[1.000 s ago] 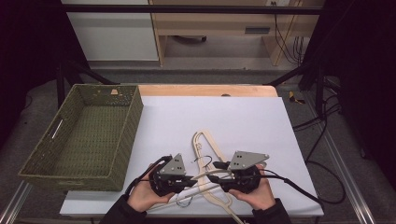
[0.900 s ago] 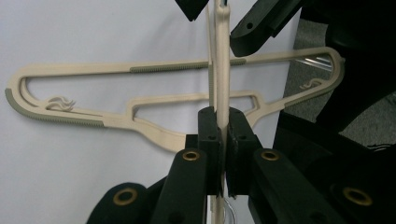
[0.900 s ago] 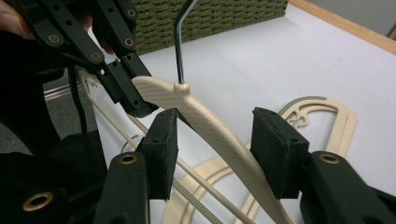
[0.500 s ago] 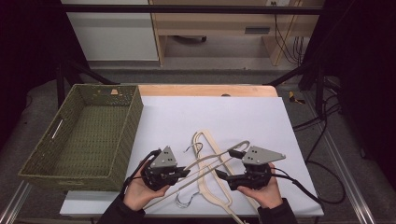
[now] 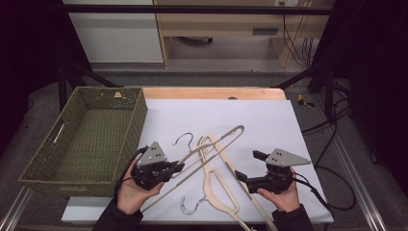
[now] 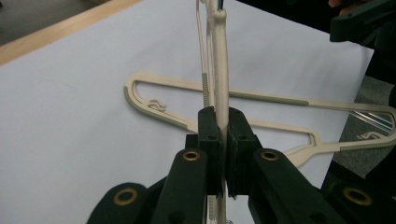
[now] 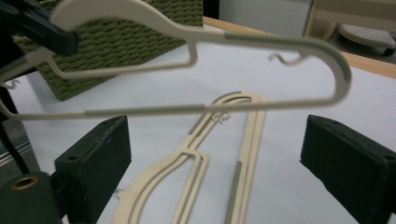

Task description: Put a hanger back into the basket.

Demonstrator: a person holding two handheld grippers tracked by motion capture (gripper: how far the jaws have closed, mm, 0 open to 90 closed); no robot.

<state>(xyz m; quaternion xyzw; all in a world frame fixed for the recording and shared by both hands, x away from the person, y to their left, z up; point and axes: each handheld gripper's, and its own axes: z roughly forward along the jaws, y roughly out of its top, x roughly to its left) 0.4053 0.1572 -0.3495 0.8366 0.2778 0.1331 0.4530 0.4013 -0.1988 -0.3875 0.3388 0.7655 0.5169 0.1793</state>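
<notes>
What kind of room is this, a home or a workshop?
Probably a lab or workshop set up for recording. The white table stands among dark curtains, loose cables trail across the floor, and a person works a hand-held tool on hangers beside a woven basket.

The room is dim, with most of the light falling on the white rectangular tabletop [image 5: 216,115], which has a pale wooden strip [image 5: 211,93] along its far edge at twelve o'clock. Beyond it lies a grey floor [image 5: 202,77]. At about eleven o'clock stands a white flat-fronted cabinet [image 5: 113,29], and just beside it, toward one o'clock, a light wooden desk-like unit [image 5: 226,24] with a small grey plate on its front rail. Black cables [image 5: 291,33] hang down near its right leg. More black cables [image 5: 332,120] trail across the floor at three o'clock. A black metal bar [image 5: 192,8] runs across the top, and dark slanted frame legs [image 5: 82,77] flank the table.
</notes>
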